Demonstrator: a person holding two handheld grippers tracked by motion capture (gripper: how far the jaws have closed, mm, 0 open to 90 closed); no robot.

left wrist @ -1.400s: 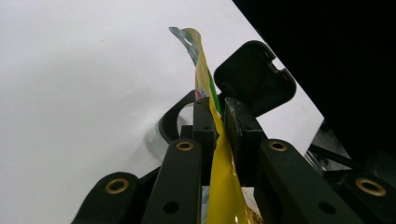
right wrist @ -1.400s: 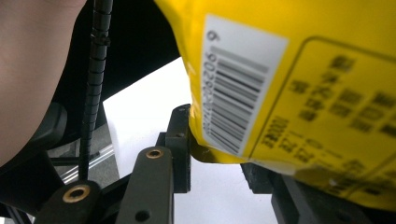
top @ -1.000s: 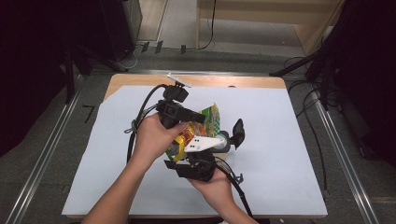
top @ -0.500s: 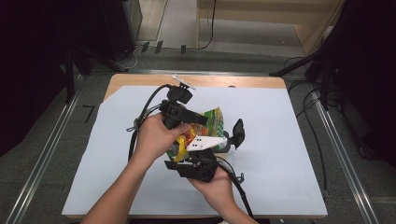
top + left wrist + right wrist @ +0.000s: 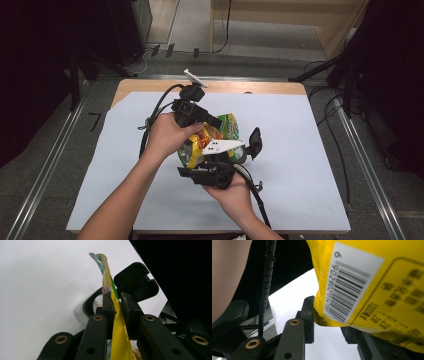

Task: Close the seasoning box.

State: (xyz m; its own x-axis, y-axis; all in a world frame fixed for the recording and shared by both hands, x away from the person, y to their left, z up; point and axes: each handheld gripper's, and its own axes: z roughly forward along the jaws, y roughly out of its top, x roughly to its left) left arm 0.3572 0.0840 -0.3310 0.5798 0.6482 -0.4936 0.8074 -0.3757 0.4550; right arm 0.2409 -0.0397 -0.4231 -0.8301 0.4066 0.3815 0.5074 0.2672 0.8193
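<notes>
**benchrat:** So what changed in the last second? The snack bag (image 5: 220, 134) looks the same to me.

**gripgeek:** Mostly the left tool (image 5: 117, 305). It slid a little toward the far side of the white-covered counter (image 5: 310, 150) with the top seam, and its jaws sit narrow, pinching that flat yellow edge. The right tool (image 5: 329, 322) hardly moved; its jaws have just been closing, then eased a touch, with the barcode end of the bag between them, clamped I'd say.

**benchrat:** Meaning?

**gripgeek:** Bag's held up off the counter from both ends. My guess: they're setting up to tug it open.
</notes>
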